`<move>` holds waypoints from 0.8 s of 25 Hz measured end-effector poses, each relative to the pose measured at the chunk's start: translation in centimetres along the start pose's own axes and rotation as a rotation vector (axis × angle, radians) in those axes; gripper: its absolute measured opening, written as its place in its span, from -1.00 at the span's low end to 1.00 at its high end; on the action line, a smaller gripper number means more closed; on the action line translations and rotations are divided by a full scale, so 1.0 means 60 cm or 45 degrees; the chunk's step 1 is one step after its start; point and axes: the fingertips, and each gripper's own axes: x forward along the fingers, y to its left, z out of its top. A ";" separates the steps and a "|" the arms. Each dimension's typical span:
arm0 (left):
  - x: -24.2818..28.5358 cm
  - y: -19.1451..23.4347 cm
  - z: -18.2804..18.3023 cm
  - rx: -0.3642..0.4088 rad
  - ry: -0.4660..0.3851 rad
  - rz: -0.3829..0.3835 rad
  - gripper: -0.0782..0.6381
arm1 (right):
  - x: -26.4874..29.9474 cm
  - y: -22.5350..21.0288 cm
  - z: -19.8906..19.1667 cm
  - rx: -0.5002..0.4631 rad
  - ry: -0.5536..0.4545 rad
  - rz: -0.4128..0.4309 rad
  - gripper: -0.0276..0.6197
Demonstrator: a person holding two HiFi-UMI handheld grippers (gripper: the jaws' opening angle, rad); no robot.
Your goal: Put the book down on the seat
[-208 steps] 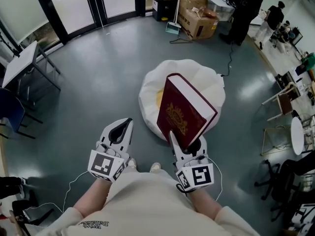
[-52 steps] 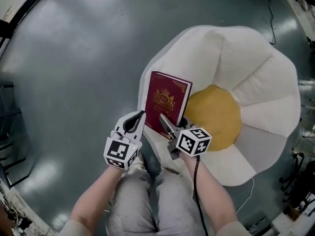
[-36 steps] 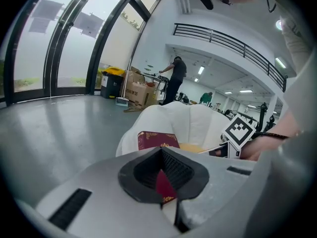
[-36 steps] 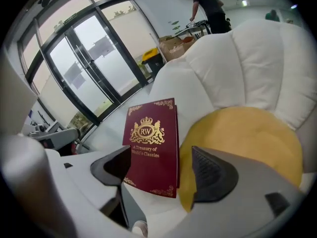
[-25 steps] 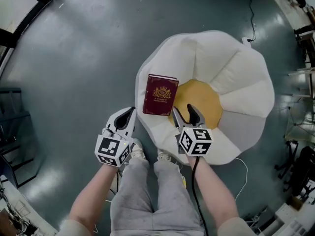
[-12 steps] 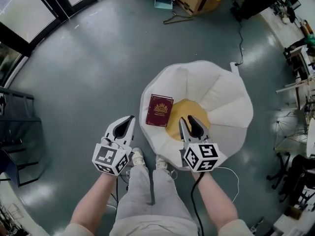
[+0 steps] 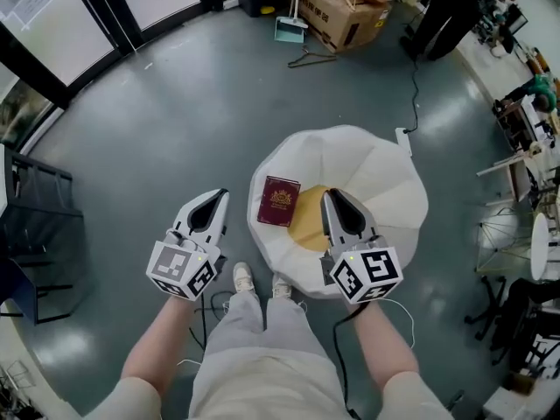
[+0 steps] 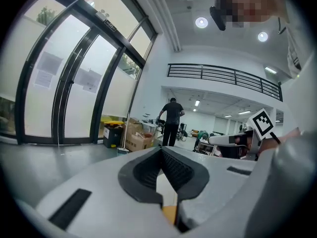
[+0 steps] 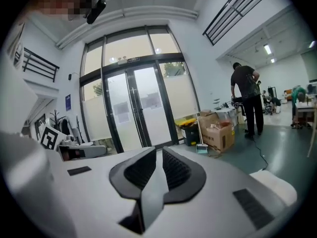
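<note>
At the far left, a dark metal frame [image 7: 37,210] is seen below the glass doors [image 7: 52,7], and a broad stretch of bare grey floor [image 7: 166,112] is left open between these and the left gripper [image 7: 219,198], whose fingertips are held together on nothing. Just right of it the book [image 7: 279,201] is laid flat, cover up, on the left part of the white seat [image 7: 376,169], just beside the yellow centre [image 7: 308,224] and near the seat's left rim; it is touched by neither gripper, so the putting-down is judged done, with nothing left but to draw away. Over the seat's middle the right gripper [image 7: 332,196] is held: its jaws have just been closing and are now nearly together, a thin slit left between them with nothing in it. Farther right a cable [image 7: 413,86] is run to the seat's back edge, and desks [image 7: 525,116] and an office chair [image 7: 494,309] are crowded along the right side, so the freest room is judged to lie leftward
</note>
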 end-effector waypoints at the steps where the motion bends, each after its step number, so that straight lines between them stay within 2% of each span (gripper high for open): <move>1: -0.008 -0.008 0.022 0.029 -0.018 -0.002 -0.77 | -0.010 0.010 0.023 -0.023 -0.027 0.013 -0.80; 5: -0.041 -0.062 0.090 0.245 -0.059 -0.028 -0.77 | -0.064 0.054 0.102 -0.112 -0.124 0.066 -0.84; 8: -0.071 -0.113 0.141 0.325 -0.105 -0.086 -0.77 | -0.108 0.090 0.152 -0.160 -0.185 0.119 -0.86; 14: -0.139 -0.189 0.235 0.318 -0.247 -0.166 -0.77 | -0.185 0.164 0.220 -0.257 -0.294 0.201 -0.88; 17: -0.178 -0.211 0.269 0.322 -0.322 -0.144 -0.77 | -0.210 0.190 0.226 -0.232 -0.340 0.215 -0.89; 20: -0.210 -0.214 0.266 0.324 -0.341 -0.107 -0.77 | -0.226 0.209 0.214 -0.217 -0.371 0.206 -0.90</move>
